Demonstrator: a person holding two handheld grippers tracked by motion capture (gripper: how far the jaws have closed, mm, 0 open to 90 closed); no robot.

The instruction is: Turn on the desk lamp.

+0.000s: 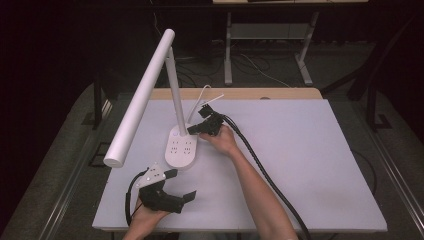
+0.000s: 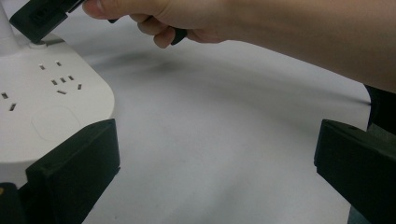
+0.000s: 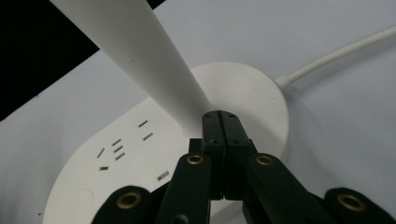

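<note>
The clenched right gripper (image 3: 219,122) is pressed tip-first at the foot of the desk lamp's upright stem (image 3: 154,60); the left gripper (image 1: 167,192), spread, is held farther off.

I see a plain white plastic desk lamp (image 1: 165,75), small dark socket slots dotting its white base (image 2: 42,107). Matte black tongs (image 3: 219,122). Pale grey-white surface (image 1: 300,165), tan far edge.
</note>
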